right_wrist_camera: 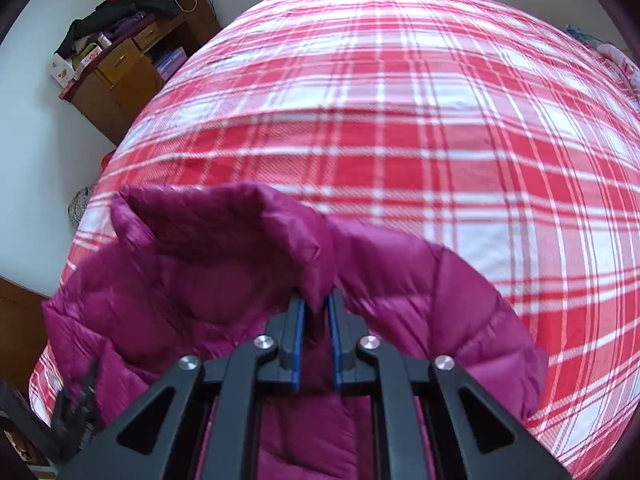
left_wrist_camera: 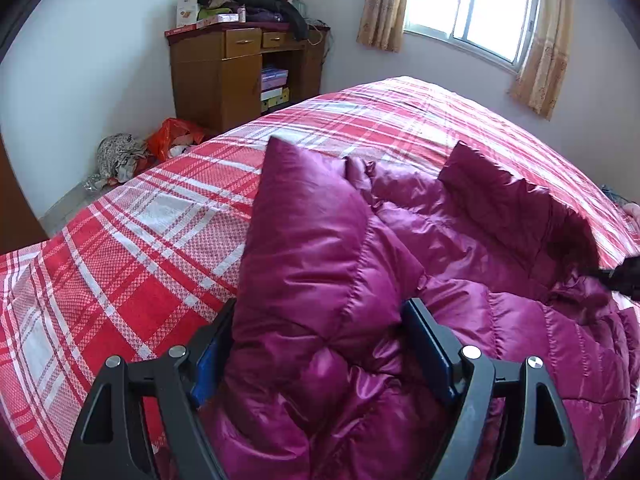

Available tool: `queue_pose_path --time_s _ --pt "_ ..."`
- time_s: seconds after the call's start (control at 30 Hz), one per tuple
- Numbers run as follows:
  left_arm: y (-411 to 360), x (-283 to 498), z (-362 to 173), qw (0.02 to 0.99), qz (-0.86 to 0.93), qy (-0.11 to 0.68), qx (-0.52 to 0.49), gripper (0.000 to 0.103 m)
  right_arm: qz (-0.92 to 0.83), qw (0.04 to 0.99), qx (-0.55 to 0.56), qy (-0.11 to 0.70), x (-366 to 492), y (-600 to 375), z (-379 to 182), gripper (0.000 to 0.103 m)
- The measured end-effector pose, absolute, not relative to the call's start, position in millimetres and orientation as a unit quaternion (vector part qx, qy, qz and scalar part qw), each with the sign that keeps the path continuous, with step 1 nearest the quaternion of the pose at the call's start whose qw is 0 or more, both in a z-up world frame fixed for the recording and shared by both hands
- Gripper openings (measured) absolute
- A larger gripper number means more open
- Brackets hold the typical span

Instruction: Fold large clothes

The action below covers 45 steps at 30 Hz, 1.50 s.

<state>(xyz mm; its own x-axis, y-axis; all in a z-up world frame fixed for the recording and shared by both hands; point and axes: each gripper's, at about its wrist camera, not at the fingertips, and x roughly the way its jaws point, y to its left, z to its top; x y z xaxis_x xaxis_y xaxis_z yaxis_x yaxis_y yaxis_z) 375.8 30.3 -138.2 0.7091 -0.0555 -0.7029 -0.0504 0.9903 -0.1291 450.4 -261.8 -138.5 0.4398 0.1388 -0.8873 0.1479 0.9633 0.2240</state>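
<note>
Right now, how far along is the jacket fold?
Early. Done: the magenta puffer jacket lies on the plaid bedspread. In hand: the left gripper has a thick bunch of it between wide-set jaws, and the right gripper is pinched on a fold of fabric. Left: the jacket is rumpled and bunched, with no neat fold showing yet.

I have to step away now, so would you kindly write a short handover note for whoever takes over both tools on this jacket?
Left tool: jaws wide, a thick puffy fold of the magenta down jacket bulging between them; a grip looks likely but is not certain.
Right tool: shut on a thin fold of the jacket near its edge.
Jacket lies rumpled on the red plaid bedspread, one part standing up.
Done: both tools are at the fabric.
Left: the folding itself; no neat fold shows yet.
</note>
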Motion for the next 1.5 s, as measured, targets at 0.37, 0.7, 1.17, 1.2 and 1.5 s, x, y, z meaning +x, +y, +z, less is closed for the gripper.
queue_pose_path --time_s 0.37,0.7,1.17,1.2,1.5 --pt "-12 407 -33 0.936 -0.1 0.332 -0.058 0.081 0.01 0.904 0.126 0.408 407 -274 -177 0.002" --pt "-121 481 -70 0.892 -0.126 0.434 0.003 0.081 0.046 0.897 0.201 0.39 404 -292 -182 0.002" --pt "-39 435 -112 0.894 -0.036 0.441 -0.07 0.012 0.049 0.896 0.206 0.39 403 -295 -184 0.002" --pt "-34 428 -119 0.893 -0.027 0.444 -0.073 0.012 0.049 0.896 0.205 0.39 403 -294 -184 0.002" --pt "-30 411 -147 0.914 0.003 0.395 -0.094 0.012 0.044 0.894 0.203 0.396 401 -297 -182 0.002"
